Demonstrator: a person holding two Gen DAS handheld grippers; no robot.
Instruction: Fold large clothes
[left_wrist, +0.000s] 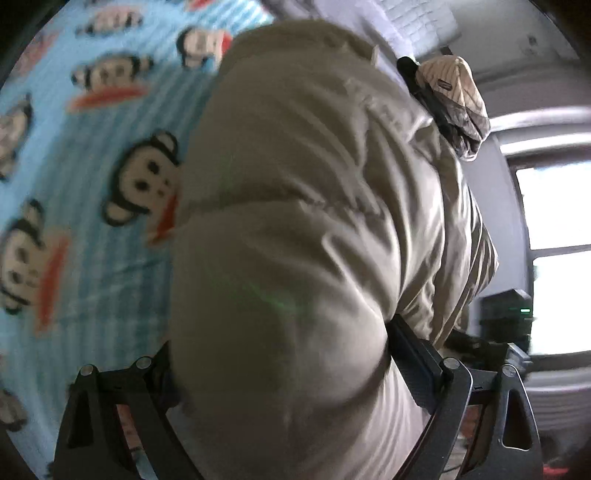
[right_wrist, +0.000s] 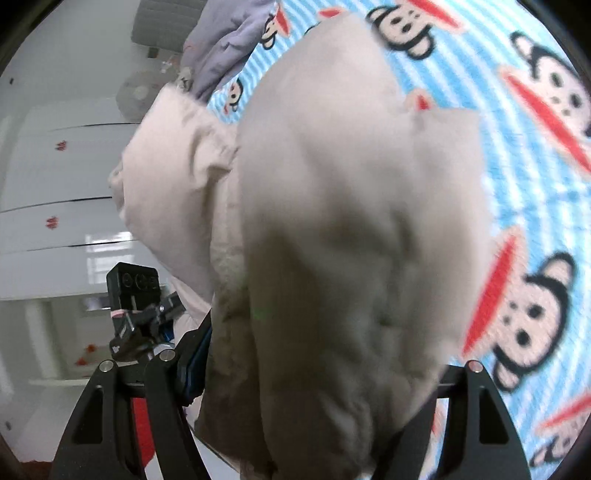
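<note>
With the puffy beige padded jacket (left_wrist: 295, 229) pinched in the jaws of both left gripper (left_wrist: 280, 369) and right gripper (right_wrist: 317, 369) above the blue monkey-print bedsheet (left_wrist: 74, 184), a fold-over carry is judged under way; level lowering is required next.

Beige padded coat (left_wrist: 295, 229) over a cartoon-print bed sheet (left_wrist: 92, 229).
The sheet is light blue with paler stripes, dotted with black-and-cream monkey faces with red mouths; a lilac-grey garment (right_wrist: 221, 40) lies at the far side, and what seems a cream pinstriped cloth (left_wrist: 456, 92) hangs on the right.
</note>
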